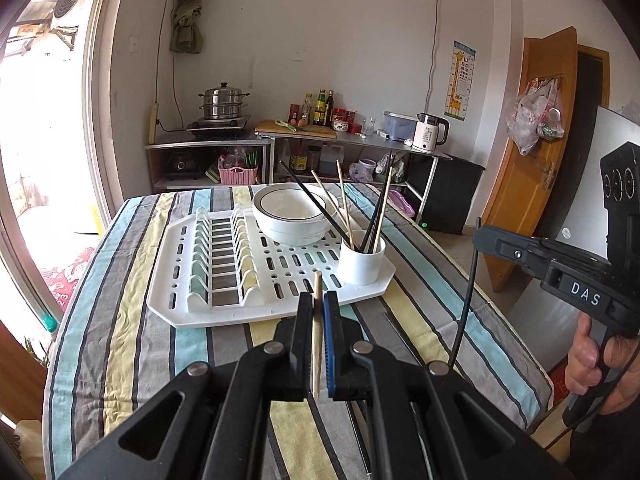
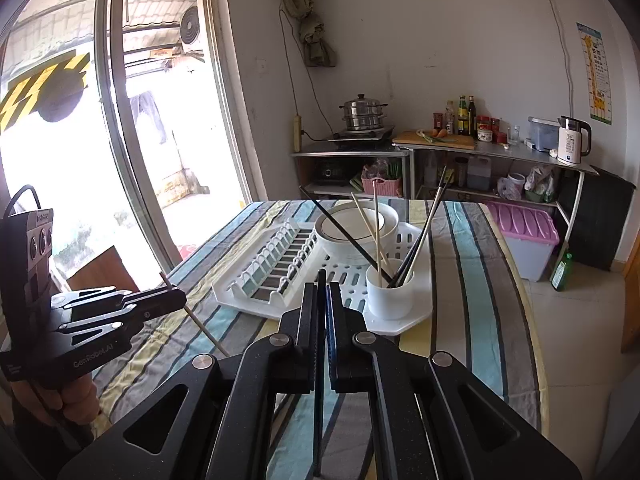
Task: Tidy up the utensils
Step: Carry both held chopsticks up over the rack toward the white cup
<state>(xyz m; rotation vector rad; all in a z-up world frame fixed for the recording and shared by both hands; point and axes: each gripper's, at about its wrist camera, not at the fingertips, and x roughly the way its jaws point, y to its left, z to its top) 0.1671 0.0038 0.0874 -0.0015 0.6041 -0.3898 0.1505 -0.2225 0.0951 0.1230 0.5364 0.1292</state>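
Two chopsticks are in hand at this moment, one in each gripper. The left gripper (image 1: 318, 300) is closed on a pale wooden chopstick (image 1: 317, 336), which runs lengthwise between the jaws with its tip pointing toward the white cup (image 1: 361, 262). The right gripper (image 2: 321, 292) is closed on a black chopstick (image 2: 319, 380), pinched in the same lengthwise way.

The cup stands on the near right corner of the white drying rack (image 1: 224, 312), and several chopsticks, both black and wooden, already lean in it. Just behind the cup sits a stack of white bowls (image 1: 294, 214). Both held chopsticks are in the air, on the near side of the cup and apart from it.

I judge that a chopstick is very light, stiff and thin. The black one looks smooth, so it may slide or turn between the pads; the wooden one should give more friction. A grip near the middle, with the stick along the jaws as now, keeps it from swinging.

The cup looks light too and is already crowded, so a careless push on the leaning sticks could tip it. I think each tip should go into the free gap in the cup before the jaws let go.
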